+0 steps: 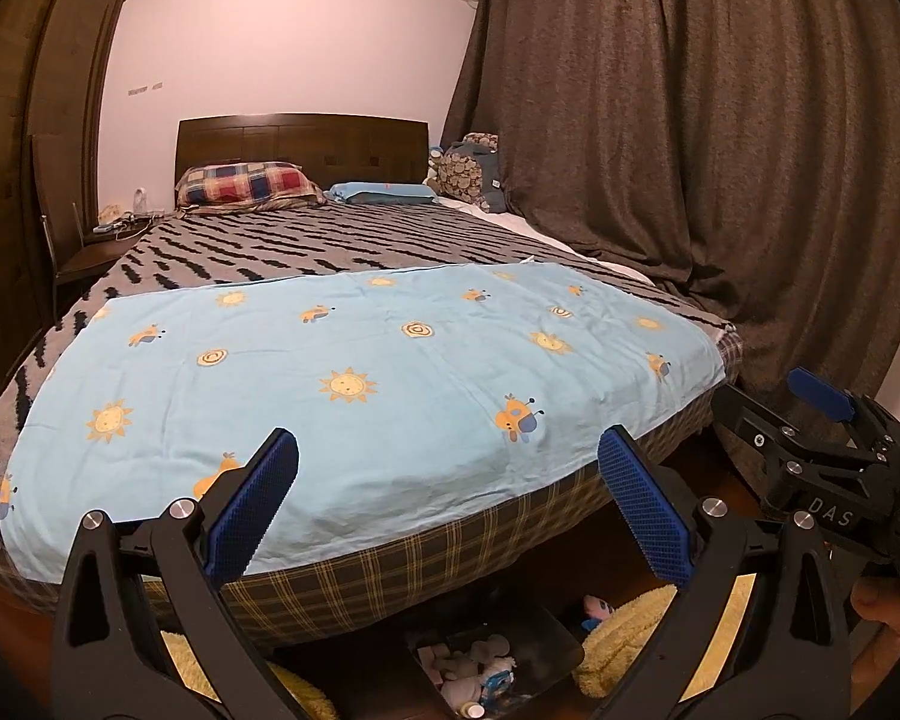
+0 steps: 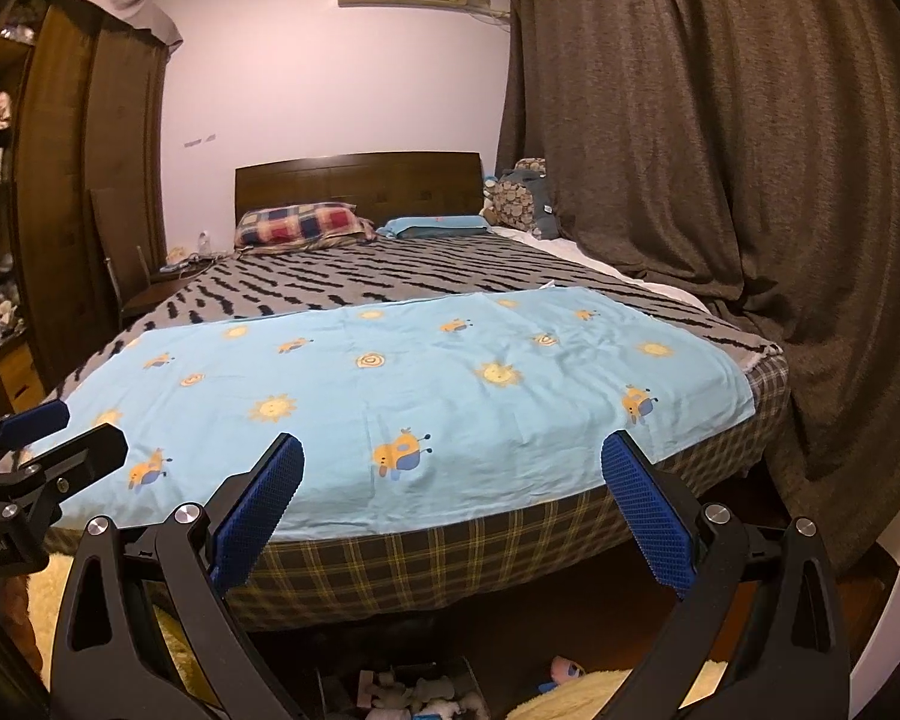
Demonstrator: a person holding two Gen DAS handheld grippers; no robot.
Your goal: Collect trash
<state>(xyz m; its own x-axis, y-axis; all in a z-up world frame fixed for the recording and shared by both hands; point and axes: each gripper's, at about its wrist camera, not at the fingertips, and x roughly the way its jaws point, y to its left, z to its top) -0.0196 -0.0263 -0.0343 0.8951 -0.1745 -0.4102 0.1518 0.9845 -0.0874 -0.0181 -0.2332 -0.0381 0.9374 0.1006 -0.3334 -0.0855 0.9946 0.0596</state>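
A dark bin (image 1: pixel 546 630) stands on the floor below the foot of the bed and holds crumpled white tissues and wrappers (image 1: pixel 480 669); it also shows at the bottom of the right wrist view (image 2: pixel 414 690). My left gripper (image 1: pixel 447 456) is open and empty, held above the bin in front of the bed edge. My right gripper (image 2: pixel 450 462) is open and empty at about the same height, to the right of the left one; it shows at the right edge of the left wrist view (image 1: pixel 810 414). The light blue sheet (image 1: pixel 354 384) on the bed carries no loose trash that I can see.
A bed (image 1: pixel 390 546) with a plaid base fills the view. A fluffy yellow rug (image 1: pixel 636 630) and a small pink toy (image 1: pixel 597 606) lie on the floor by the bin. Dark curtains (image 1: pixel 690 120) hang on the right, a wardrobe (image 2: pixel 60 180) and a nightstand (image 1: pixel 102 246) stand on the left.
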